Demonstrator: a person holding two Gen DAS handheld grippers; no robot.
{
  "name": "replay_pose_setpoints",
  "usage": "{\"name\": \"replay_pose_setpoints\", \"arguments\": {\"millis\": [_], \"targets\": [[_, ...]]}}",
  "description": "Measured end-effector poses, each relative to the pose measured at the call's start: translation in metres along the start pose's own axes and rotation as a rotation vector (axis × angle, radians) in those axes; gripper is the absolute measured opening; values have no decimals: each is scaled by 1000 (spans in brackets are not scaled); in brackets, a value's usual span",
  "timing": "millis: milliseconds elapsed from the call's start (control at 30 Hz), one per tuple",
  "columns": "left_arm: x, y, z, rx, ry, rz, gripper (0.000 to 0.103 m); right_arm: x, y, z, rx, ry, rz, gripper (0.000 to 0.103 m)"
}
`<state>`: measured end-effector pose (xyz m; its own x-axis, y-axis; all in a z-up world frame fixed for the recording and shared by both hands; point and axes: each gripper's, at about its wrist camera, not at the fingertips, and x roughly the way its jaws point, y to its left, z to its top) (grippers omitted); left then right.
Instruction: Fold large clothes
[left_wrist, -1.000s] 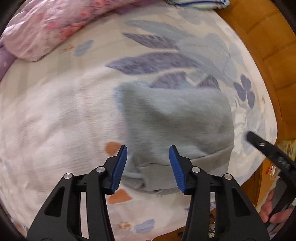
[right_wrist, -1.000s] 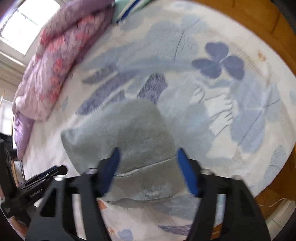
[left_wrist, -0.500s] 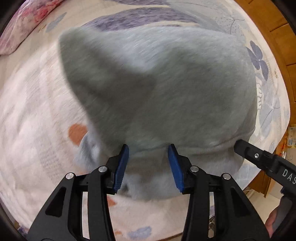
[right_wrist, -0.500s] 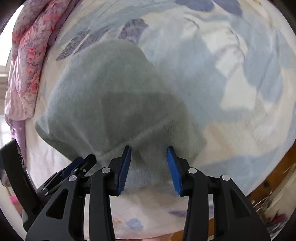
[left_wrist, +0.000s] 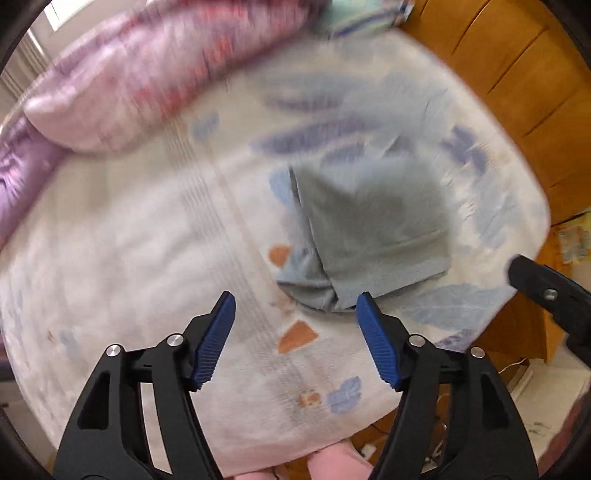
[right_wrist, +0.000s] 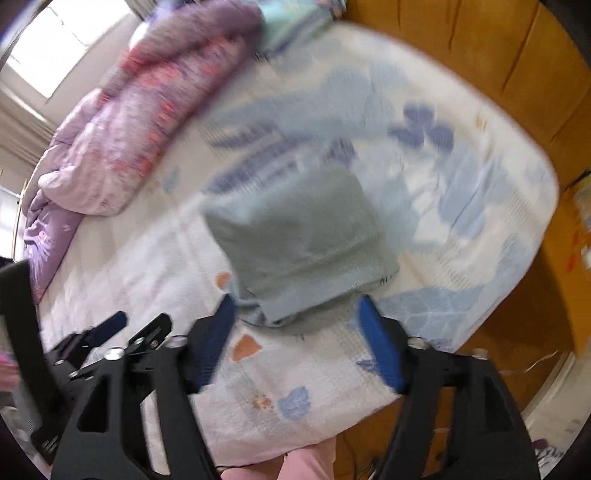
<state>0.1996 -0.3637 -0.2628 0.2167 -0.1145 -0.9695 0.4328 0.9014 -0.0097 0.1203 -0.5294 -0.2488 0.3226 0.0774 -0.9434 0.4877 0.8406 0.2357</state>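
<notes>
A grey-blue garment lies folded into a compact rectangle on the bed, right of centre; it also shows in the right wrist view. My left gripper is open and empty, held above the bed just short of the garment's near edge. My right gripper is open and empty too, above the garment's near edge. The right gripper's black body shows at the right edge of the left wrist view. The left gripper shows at the lower left of the right wrist view. Both views are blurred.
The bed has a white sheet printed with blue leaves. A pink and purple floral quilt is bunched along the far left. A wooden wall or headboard runs along the right. The bed's near edge is below the grippers.
Both grippers have opened wider and pulled back and up from the garment. The garment, close and lifted half a second ago, now lies flat and folded on the bed.
</notes>
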Motion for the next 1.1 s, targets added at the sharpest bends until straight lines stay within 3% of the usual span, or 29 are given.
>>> {"name": "replay_pose_setpoints", "arguments": {"millis": [200,300,433,733,1100], "targets": [[-136,31,-14,18,-216,-15,75,-104,70,-27,-63,-216,-112,78],[-194,45,-30,16,-331,-6,84,-140,92,-45,-67,-267,-125,78],[-251,70,-54,-7,-404,2,84,-176,125,-70,-128,-326,-141,81],[-292,100,-108,10,-418,32,84,-227,168,-120,-187,-398,-132,84],[-282,100,-130,47,-370,39,85,-219,181,-134,-190,-369,-142,85]]}}
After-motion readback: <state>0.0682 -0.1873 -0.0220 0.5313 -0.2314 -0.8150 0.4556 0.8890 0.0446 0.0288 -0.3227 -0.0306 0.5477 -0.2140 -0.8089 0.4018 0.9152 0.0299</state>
